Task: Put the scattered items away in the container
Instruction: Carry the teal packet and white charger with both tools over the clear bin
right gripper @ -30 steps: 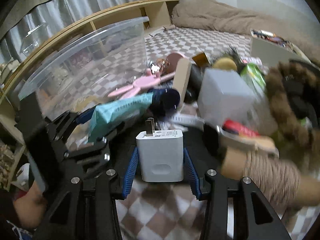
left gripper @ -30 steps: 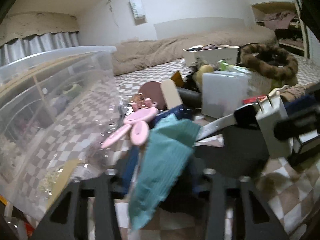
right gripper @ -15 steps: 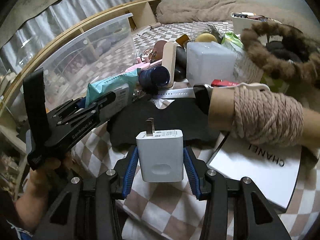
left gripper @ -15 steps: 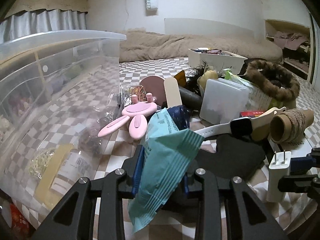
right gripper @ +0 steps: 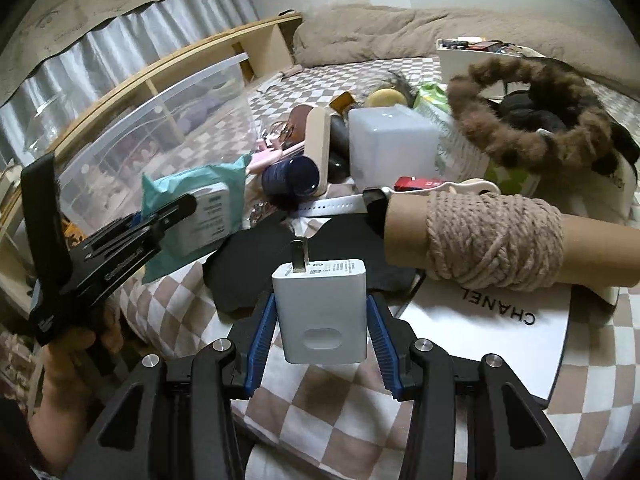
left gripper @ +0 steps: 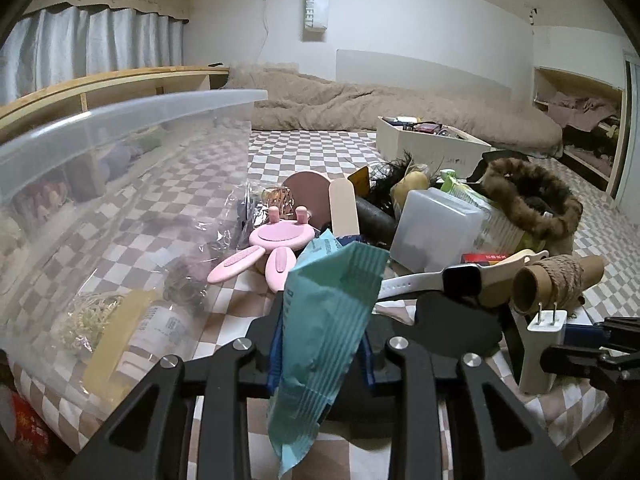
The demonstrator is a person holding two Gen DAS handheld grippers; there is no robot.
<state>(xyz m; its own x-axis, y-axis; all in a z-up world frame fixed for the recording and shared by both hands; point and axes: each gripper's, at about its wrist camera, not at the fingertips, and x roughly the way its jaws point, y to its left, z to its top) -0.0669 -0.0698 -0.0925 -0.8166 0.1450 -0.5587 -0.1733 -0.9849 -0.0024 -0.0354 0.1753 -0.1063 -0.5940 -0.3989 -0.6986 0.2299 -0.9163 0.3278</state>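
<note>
One teal packet [left gripper: 328, 320] is pinched in the left gripper [left gripper: 320, 354], lifted above the checkered bed [left gripper: 304, 148], with the clear container [left gripper: 120, 184] to its left. One white charger [right gripper: 322, 312] sits clamped in the right gripper [right gripper: 322, 344], prongs forward, tilted down over one white box [right gripper: 500, 332]. One twine spool [right gripper: 492, 240] lies just ahead on the right. A hand [right gripper: 76, 344] grips the left gripper's handle.

Black hand-held gripper [right gripper: 320, 340], blue pads [right gripper: 262, 334]
</note>
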